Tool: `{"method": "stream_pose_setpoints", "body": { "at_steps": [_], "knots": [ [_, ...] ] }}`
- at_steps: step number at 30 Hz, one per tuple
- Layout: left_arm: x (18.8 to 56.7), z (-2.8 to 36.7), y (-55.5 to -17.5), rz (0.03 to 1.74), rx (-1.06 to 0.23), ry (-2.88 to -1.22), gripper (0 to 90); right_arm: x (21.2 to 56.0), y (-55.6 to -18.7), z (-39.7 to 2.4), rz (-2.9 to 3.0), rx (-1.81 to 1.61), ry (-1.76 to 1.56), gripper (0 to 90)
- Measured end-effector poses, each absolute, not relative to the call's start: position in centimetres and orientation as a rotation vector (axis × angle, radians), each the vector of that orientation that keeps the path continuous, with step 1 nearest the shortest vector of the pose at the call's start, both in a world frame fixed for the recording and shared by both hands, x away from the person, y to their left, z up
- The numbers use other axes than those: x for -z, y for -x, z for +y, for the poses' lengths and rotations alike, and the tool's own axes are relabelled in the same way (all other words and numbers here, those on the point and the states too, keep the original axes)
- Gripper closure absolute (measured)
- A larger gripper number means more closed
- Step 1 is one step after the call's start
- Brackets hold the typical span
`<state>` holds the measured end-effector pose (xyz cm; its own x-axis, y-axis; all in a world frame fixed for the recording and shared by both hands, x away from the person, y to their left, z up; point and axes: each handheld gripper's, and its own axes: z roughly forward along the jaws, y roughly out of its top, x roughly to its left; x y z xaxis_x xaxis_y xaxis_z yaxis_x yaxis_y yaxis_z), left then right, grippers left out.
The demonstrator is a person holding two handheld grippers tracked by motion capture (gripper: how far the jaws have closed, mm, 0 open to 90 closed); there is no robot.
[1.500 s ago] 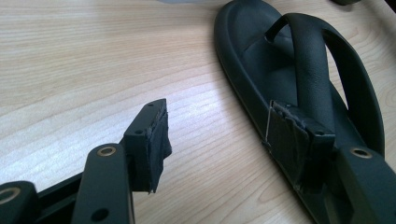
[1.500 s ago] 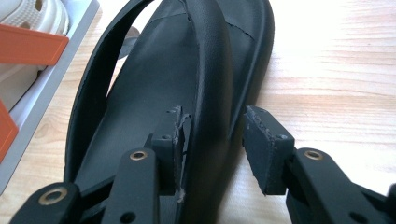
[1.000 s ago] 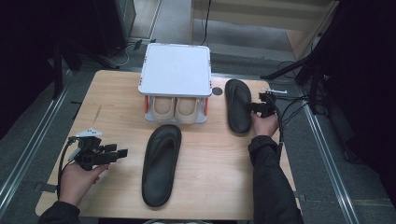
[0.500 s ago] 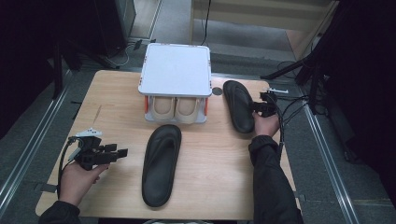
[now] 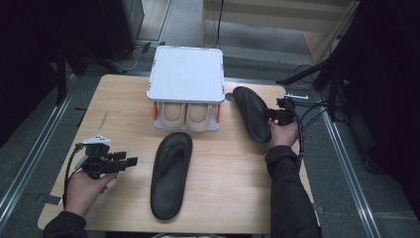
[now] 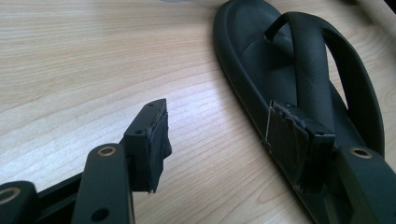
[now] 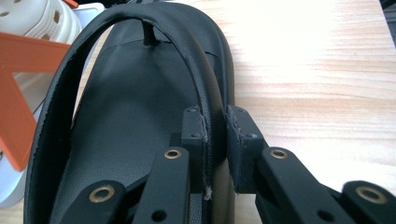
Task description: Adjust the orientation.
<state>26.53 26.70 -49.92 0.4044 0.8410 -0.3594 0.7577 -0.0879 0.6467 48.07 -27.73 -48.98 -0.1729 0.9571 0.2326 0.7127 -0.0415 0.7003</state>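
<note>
Right gripper view: claw pinching strap

No text, label, brand, number or sign can be read anywhere in these views.

Two black flip-flops, beige clogs, white-topped orange-framed rack.
</note>
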Motion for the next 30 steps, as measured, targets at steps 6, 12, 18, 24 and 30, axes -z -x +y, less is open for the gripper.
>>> {"method": "stream_pose_setpoints", "body": {
  "at_steps": [6,12,18,24,30],
  "knots": [
    [49.8,26.2,-27.2,1.347,-0.114,-1.874,39.6,48.6,-46.6,-28.1,1.92,-1.061,-1.771,79.7],
    [49.8,25.7,-27.9,1.324,-0.107,-1.885,39.6,48.2,-44.9,-28.6,1.908,-1.068,-1.777,79.7],
    [49.7,25.3,-28.7,1.309,-0.1,-1.888,39.6,47.9,-43.0,-28.8,1.93,-1.066,-1.755,79.7],
    [49.6,24.8,-29.4,1.293,-0.09,-1.898,39.9,47.5,-41.1,-28.6,1.95,-1.072,-1.737,79.8],
    [49.6,24.3,-30.1,1.273,-0.082,-1.901,39.9,47.2,-39.0,-28.4,1.965,-1.081,-1.716,79.8]
  ]
}}
